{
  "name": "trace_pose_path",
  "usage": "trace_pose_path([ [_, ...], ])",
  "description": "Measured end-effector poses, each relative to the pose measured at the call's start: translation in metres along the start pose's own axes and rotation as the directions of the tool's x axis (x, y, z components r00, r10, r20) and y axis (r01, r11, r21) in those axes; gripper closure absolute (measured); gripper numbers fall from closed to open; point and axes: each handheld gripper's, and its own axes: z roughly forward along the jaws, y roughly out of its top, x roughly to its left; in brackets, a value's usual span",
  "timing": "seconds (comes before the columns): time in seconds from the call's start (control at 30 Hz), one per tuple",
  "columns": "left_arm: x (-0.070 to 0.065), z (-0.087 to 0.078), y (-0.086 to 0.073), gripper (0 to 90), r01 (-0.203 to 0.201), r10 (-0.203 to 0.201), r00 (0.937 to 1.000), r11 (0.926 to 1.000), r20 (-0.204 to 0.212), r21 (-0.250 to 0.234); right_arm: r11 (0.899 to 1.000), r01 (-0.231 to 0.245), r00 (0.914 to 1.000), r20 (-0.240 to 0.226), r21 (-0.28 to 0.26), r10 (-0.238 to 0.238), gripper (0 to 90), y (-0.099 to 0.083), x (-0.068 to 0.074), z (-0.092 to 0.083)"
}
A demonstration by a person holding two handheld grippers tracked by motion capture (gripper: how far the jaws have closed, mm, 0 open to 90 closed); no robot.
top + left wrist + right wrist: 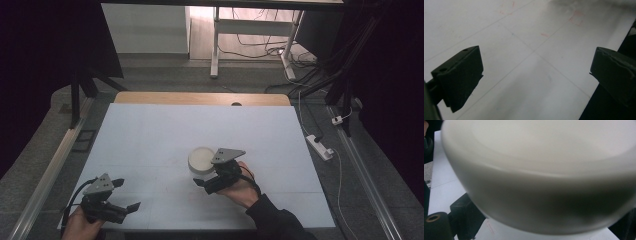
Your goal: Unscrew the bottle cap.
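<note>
Near the middle of the white table (150, 135) sits a white bowl (202, 159), right gripper (207, 184) jaws straddling it, can't tell if clamped; left gripper (122, 195) gapes wide, holding nothing

Round white bowls with a plain, smooth wall: one (201, 159), standing on the table, seen close up in the right gripper view (541, 182).
Black two-jaw handheld grippers: two, the left gripper (126, 195) and the right gripper (200, 183).
Grey three-cornered plates on the grippers: two, one on each (99, 184) (226, 155).
Tables with a white sheet top and a wooden far edge: one (150, 130).
White power strips on the floor: one (320, 147).
</note>
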Motion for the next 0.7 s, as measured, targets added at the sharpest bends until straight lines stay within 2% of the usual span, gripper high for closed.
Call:
trace_pose_path([
  [0.17,0.001,0.007,0.01,0.0,0.031,-0.029,0.9982,0.9994,0.053,-0.019,1.0,0.003,1.0,-0.003,-0.001,-0.003,6.7,0.0,0.001,0.0],
  [0.23,0.0,0.009,0.015,0.0,0.029,-0.027,0.9976,0.9993,0.063,-0.024,1.0,0.004,1.0,-0.003,0.001,-0.004,6.6,0.0,0.001,0.0],
  [0.33,0.0,0.012,0.024,0.0,0.007,-0.004,0.9977,0.999,0.068,-0.043,1.0,0.006,1.0,-0.005,0.001,-0.006,6.7,0.0,0.001,0.0],
  [0.53,0.002,0.019,0.043,0.0,-0.001,0.009,0.9949,0.9967,0.101,-0.081,1.0,0.012,0.9998,-0.013,-0.004,-0.012,6.7,0.0,0.001,0.0],
  [0.6,0.003,0.023,0.049,0.0,-0.002,0.011,0.9918,0.9972,0.127,-0.075,1.0,0.013,0.9998,-0.013,-0.004,-0.013,6.7,0.0,0.001,0.0],
  [0.7,0.0,0.03,0.058,0.0,-0.04,0.047,0.9913,0.9975,0.123,-0.058,1.0,0.013,0.9998,-0.018,-0.008,-0.013,6.7,0.0,0.002,0.0],
])
